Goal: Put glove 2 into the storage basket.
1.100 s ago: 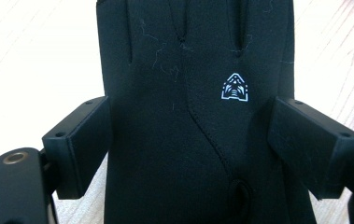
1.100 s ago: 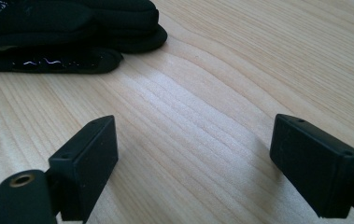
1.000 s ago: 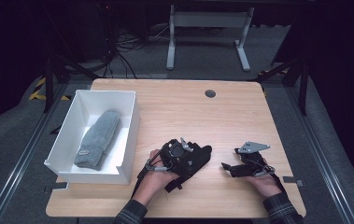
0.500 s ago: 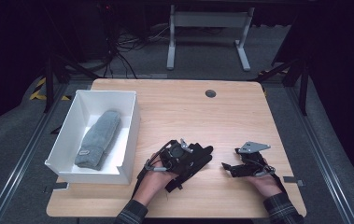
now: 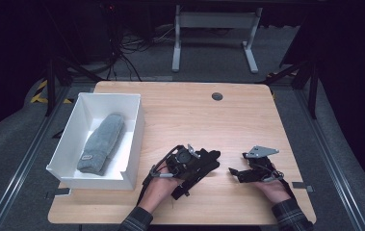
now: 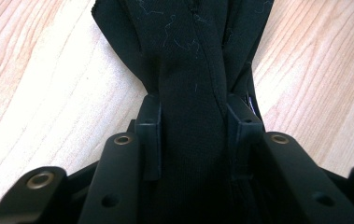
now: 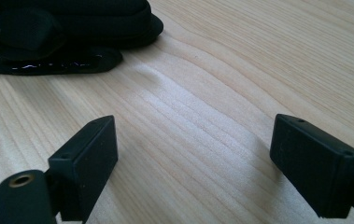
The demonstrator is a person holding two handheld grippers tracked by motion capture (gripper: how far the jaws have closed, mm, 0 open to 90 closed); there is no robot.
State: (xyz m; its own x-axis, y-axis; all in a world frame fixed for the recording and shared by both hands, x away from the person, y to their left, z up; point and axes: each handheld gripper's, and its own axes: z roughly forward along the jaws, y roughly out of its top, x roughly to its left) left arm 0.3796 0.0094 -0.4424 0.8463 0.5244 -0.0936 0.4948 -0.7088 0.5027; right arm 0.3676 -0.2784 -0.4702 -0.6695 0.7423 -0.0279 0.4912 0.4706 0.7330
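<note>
Your black sock point(image 6: 191, 70) lies on the worktop point(image 5: 180, 110) near its front edge, right of centre. It's dark knit cloth flecked with pale lint, bunched and pinched into lengthwise folds where your left gripper point(image 6: 193, 135) clamps it.

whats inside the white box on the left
One grey sock lies lengthwise inside the white box, with bare white floor around it. Whatever is under the sock is covered, and the near wall hides the floor strip right behind it.
</note>
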